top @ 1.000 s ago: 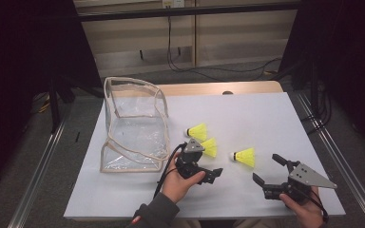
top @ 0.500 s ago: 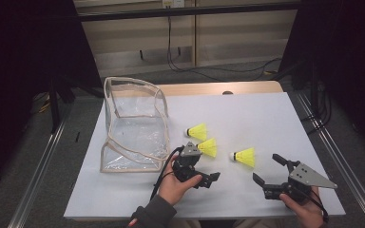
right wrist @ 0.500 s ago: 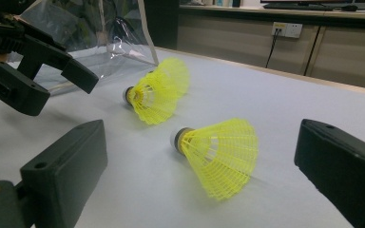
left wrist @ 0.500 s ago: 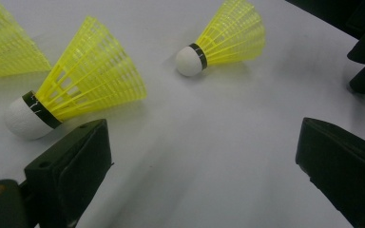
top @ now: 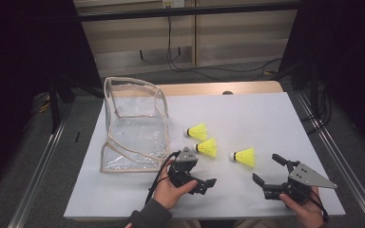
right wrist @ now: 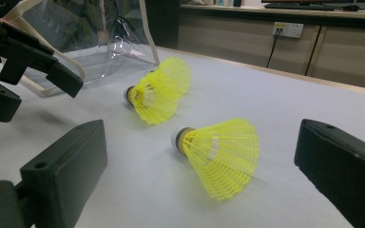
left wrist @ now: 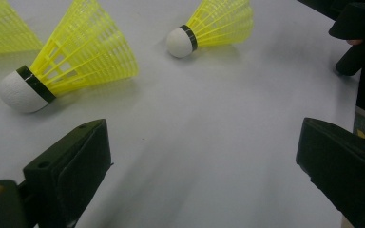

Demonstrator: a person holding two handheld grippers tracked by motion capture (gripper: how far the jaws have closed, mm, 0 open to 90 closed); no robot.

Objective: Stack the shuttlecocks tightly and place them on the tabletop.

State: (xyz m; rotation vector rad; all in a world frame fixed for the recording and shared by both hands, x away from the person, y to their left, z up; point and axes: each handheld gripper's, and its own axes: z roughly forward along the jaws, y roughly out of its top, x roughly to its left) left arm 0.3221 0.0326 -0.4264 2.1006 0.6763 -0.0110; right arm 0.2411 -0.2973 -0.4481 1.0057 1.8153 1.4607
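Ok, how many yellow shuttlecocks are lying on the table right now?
3. The far shuttlecock lies nearest the clear bag, the middle shuttlecock just ahead of the left tongs, and the right shuttlecock ahead of the right tongs. None looks hidden.

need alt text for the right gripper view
Two yellow shuttlecocks lie on a white table, the nearer one ahead of the open right hand-held gripper, the farther one behind it. A clear bag and the left hand-held gripper sit at upper left.
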